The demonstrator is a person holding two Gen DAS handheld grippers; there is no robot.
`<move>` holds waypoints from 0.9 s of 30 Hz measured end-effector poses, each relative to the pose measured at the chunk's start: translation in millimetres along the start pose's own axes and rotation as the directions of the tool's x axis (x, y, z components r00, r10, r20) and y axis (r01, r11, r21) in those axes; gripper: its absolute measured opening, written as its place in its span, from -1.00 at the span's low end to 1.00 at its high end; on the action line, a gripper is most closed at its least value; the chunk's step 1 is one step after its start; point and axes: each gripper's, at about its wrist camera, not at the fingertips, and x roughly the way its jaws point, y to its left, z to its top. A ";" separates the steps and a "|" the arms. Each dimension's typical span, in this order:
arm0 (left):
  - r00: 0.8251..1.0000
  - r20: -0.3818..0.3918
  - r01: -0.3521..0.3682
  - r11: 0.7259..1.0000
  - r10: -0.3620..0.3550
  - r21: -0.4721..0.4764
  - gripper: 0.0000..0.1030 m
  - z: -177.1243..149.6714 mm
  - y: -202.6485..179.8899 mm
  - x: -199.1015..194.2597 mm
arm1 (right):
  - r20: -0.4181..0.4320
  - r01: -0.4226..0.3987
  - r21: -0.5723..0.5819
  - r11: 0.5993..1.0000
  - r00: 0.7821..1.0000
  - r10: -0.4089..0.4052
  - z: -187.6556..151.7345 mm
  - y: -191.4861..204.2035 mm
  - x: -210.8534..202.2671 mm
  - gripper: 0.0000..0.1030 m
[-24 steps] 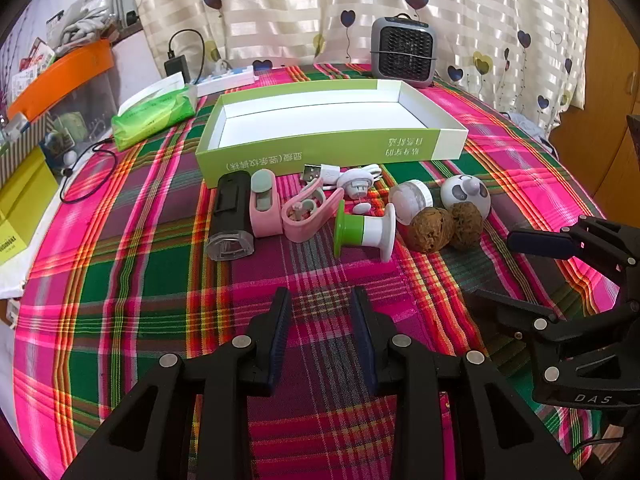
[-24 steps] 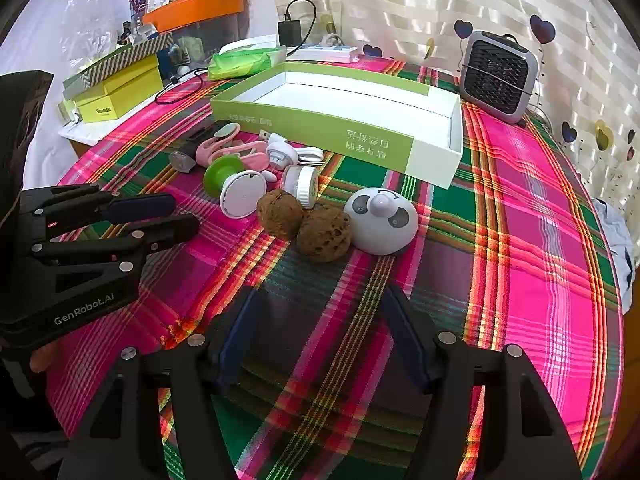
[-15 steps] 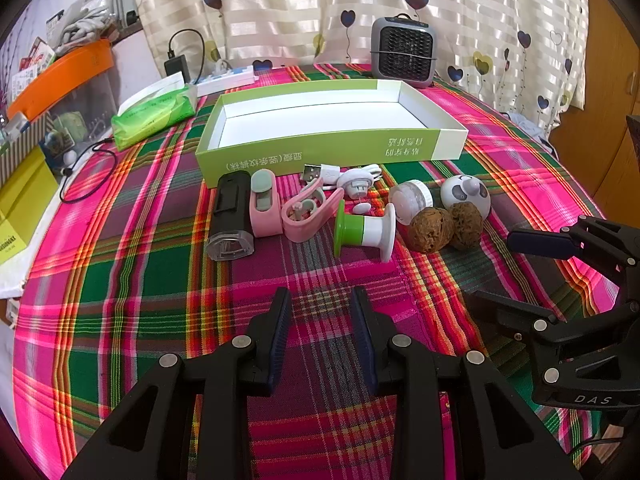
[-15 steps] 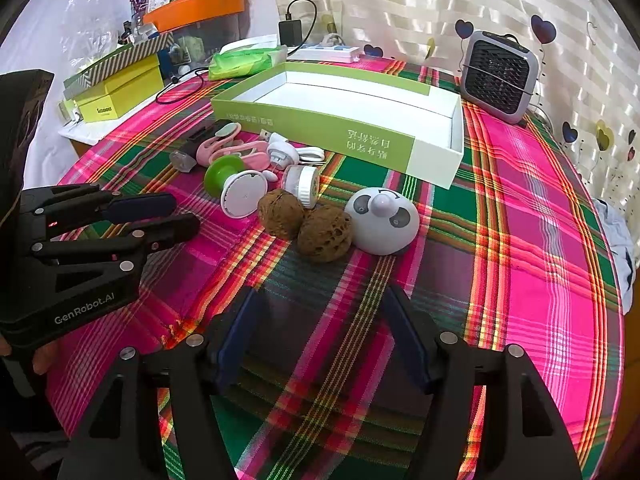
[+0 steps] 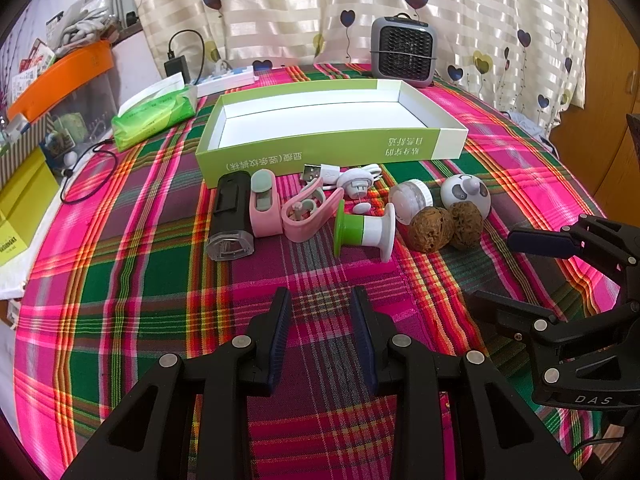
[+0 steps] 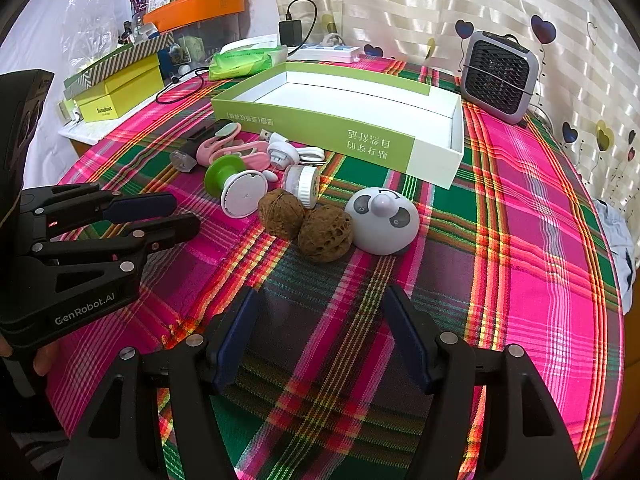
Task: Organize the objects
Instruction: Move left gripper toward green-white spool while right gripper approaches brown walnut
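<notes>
**Both grippers empty above the plaid cloth, small items lined up before the green box**

Mostly the scene is plain to read, but a few things are not. Both views cut the grippers' handles off at the bottom edge, and the hands holding them are nearly all out of frame. The printed characters on the front wall of the green box (image 5: pixel 332 152) appear upside down and are too small to read with confidence. The yellow box (image 6: pixel 120 96) at the table's far corner carries dark lettering that is too blurred to make out. The pink clip (image 5: pixel 310 212) and the white plug with its cable (image 5: pixel 354 182) overlap, so their shapes are hard to separate.

Legible writing: "GenRobot.AI" on the body of the left gripper (image 6: pixel 170 218) as seen from the right wrist, and "DAS" on the right gripper (image 5: pixel 500 270) as seen from the left wrist.

The left gripper's fingers stand a small way apart with nothing between them; the right gripper's fingers are spread wider, also holding nothing. Both hang over bare tablecloth (image 5: pixel 140 280) on the near side of the items.

Those items lie in a loose row just in front of the green box, whose white inside holds nothing: a black flashlight (image 5: pixel 232 216), a pink case (image 5: pixel 264 206), a green and white spool (image 5: pixel 366 232), a small white jar (image 5: pixel 410 198), two walnuts (image 5: pixel 444 226) touching each other, and a panda-faced dome (image 5: pixel 466 196). A grey heater (image 5: pixel 402 50) stands behind the box.
</notes>
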 end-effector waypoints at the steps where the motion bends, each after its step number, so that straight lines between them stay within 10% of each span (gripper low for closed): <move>1: 1.000 0.000 0.000 1.000 0.000 0.000 -0.44 0.0 0.0 0.0 | 0.000 0.000 0.000 1.000 1.000 0.000 0.0 0.0 0.0 0.28; 27: 1.000 -0.004 0.030 1.000 -0.030 0.001 -0.44 1.7 3.2 2.6 | 0.008 -0.027 0.036 0.999 1.000 0.027 2.5 -3.9 -0.7 0.28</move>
